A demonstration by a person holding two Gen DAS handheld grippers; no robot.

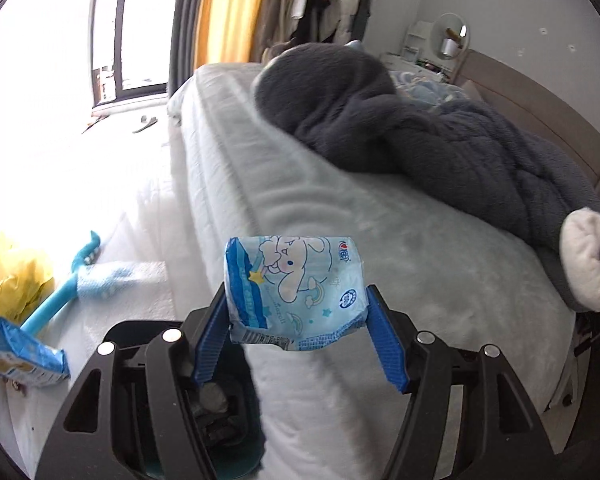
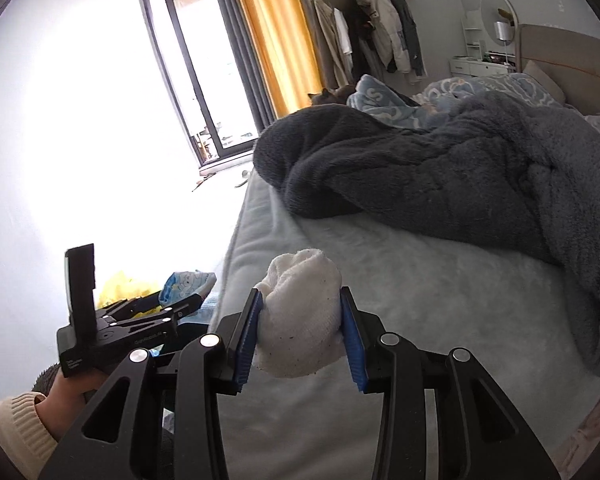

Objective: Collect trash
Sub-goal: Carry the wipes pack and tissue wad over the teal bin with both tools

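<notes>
My left gripper [image 1: 296,300] is shut on a light blue cartoon-printed wrapper [image 1: 296,288] and holds it in the air beside the bed edge. In the right wrist view that wrapper [image 2: 186,285] and the left gripper [image 2: 172,304] show at the lower left. My right gripper [image 2: 300,312] is shut on a crumpled white wad of cloth or tissue [image 2: 300,320] speckled with dark bits, held above the bed [image 2: 420,300]. The white wad [image 1: 588,260] also shows at the right edge of the left wrist view.
A dark grey fleece blanket [image 2: 460,184] lies heaped on the bed. On the white surface left of the bed lie a yellow plastic bag [image 1: 12,276], a blue-handled lint roller [image 1: 60,292] and a blue snack packet [image 1: 24,356]. Window and orange curtain [image 2: 268,36] stand behind.
</notes>
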